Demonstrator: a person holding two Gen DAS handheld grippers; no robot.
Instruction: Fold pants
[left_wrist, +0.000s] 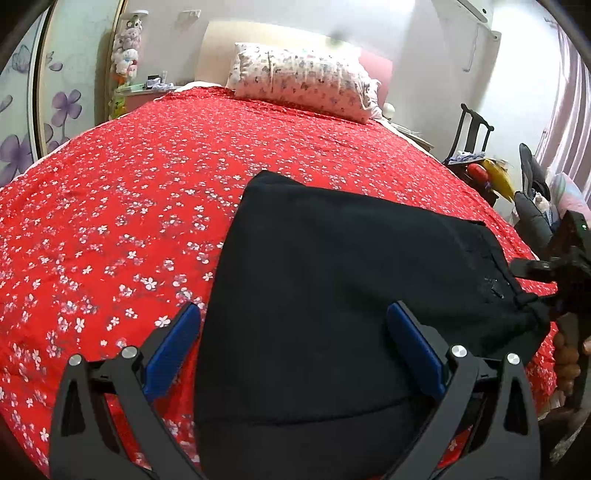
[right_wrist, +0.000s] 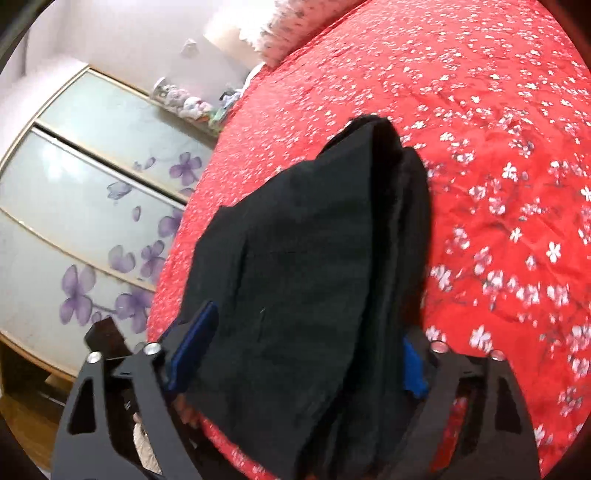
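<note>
So the left gripper (left_wrist: 293, 345) is sitting with its jaws spread wide, not pinching anything; the black pants (left_wrist: 343, 295) are lying right between its blue pads (left_wrist: 173, 354) and running out ahead of it, folded into a thick rectangle; no pad is pressing the cloth as far as I can see. Over on its right side the right gripper (left_wrist: 569, 280) is hanging at the corner of the pants, where a bit of fabric is bunching up against it. From its own camera the right gripper (right_wrist: 306, 354) is also standing wide; the pants (right_wrist: 314, 266) are filling the gap between the jaws, stacked in layers, though whether the pads are actually squeezing I honestly can't tell; that view is kinda blurry. Beyond both, the red flowery bedspread (left_wrist: 129, 206) is spreading out under everything; a floral pillow (left_wrist: 303, 79) is sitting far ahead of the left gripper.
</note>
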